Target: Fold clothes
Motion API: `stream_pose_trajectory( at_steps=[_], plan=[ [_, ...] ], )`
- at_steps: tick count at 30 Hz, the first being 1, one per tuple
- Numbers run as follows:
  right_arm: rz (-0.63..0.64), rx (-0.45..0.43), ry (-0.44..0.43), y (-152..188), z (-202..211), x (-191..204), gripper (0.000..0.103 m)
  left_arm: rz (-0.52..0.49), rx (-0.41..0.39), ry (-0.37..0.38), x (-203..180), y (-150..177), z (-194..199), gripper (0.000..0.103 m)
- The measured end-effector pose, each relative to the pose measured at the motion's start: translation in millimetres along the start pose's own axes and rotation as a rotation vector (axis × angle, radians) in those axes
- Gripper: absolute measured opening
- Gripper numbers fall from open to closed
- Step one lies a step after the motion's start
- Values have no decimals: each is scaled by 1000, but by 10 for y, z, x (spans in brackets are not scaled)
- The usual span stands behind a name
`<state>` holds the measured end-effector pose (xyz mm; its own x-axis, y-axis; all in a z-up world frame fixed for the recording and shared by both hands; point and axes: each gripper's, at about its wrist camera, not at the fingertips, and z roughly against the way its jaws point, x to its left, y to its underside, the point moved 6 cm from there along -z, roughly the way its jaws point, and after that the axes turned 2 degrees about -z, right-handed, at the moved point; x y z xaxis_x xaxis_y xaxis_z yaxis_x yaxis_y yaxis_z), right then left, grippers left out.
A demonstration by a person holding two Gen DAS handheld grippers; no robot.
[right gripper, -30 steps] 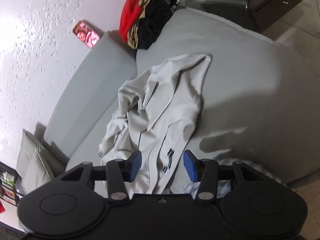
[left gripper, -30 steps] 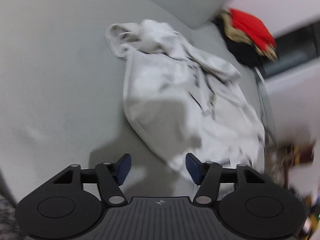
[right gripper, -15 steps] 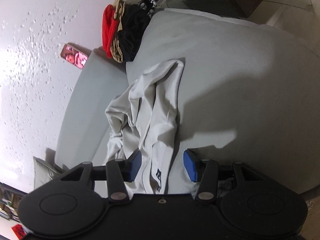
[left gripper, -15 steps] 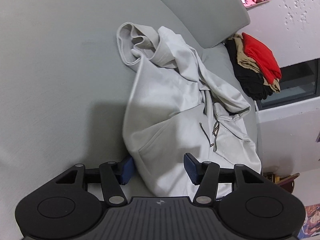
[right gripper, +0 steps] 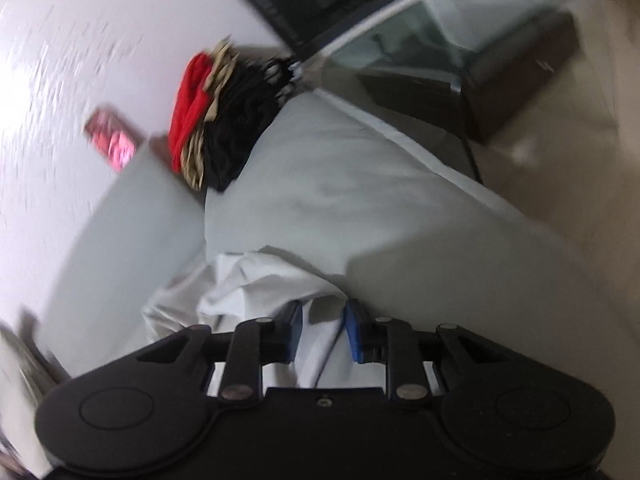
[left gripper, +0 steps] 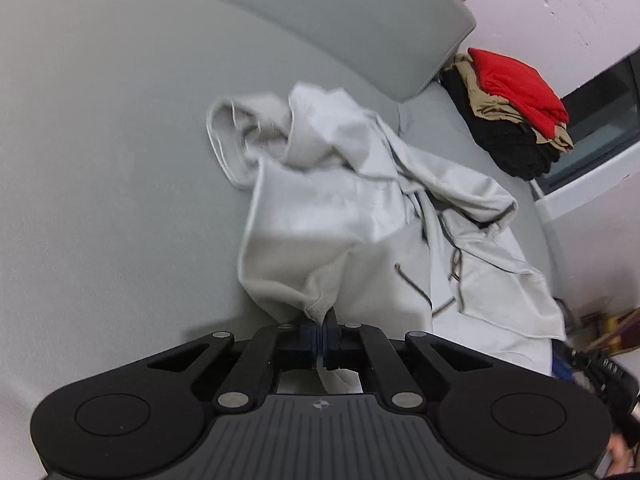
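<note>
The left gripper (left gripper: 320,334) has its fingers pressed together on the near hem of a light grey hoodie (left gripper: 352,220). A fold of fabric passes between the pads and hangs down behind them. The rest of the hoodie lies ahead of the fingers on the grey sofa seat (left gripper: 100,180), crumpled, with the hood bunched at the far end and the drawstrings loose to the right of the fingers.

The right gripper (right gripper: 323,330) has its fingers partly spread. Hoodie fabric (right gripper: 256,284) sits between the blue pads (right gripper: 354,334) and just ahead of them, but the pads do not appear to press on it. The right wrist view is blurred, so contact cannot be confirmed.

A pile of folded clothes (left gripper: 516,116), red on top of tan and black, rests far ahead and to the right of the left fingers, against the end of the sofa backrest (left gripper: 320,20). In the right wrist view the same pile (right gripper: 216,112) lies far ahead and to the left of the fingers.

Task status, as a judgement: several garments appear already folded and stacked. The hoodie is at the start of its fold. One edge is gripped; the second grip is not yet secured. Spreading the hoodie flat, folding the sleeves and body, and adding it to the pile remain.
</note>
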<state>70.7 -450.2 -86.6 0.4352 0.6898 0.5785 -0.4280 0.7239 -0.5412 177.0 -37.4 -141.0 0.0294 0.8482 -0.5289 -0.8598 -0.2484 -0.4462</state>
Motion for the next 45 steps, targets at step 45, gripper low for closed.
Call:
stream_pose_trajectory(
  at_steps=[45],
  plan=[
    [-314,-173,-720,-880,2557,2275,2,-93,-815,328,-1015,-1537,4396,0]
  ],
)
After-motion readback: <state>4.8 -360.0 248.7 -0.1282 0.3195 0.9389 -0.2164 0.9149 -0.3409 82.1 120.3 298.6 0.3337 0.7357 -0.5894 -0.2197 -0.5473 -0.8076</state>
